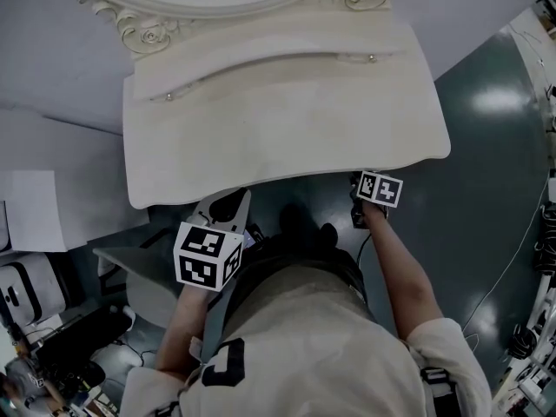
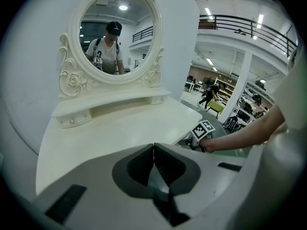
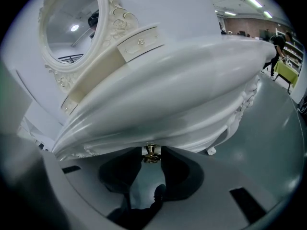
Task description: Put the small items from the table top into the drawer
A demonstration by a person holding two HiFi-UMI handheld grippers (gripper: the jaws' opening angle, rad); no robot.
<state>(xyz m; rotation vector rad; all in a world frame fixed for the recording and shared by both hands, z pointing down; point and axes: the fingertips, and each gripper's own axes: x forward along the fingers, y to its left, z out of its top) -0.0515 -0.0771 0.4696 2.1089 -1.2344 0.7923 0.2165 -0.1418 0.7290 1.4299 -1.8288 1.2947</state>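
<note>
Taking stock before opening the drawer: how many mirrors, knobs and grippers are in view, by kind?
Mirror: 1
Small shelf knobs: 2
Brass drawer knob: 1
Grippers, left gripper and right gripper: 2
Total: 6

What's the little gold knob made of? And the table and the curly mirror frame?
The knob looks like brass-coloured metal, shiny with bright glints. The table: probably wood painted glossy white; light streaks reflect on it. The frame: matching cream, carved roses and scrolls; wood or moulded resin, can't tell.
</note>
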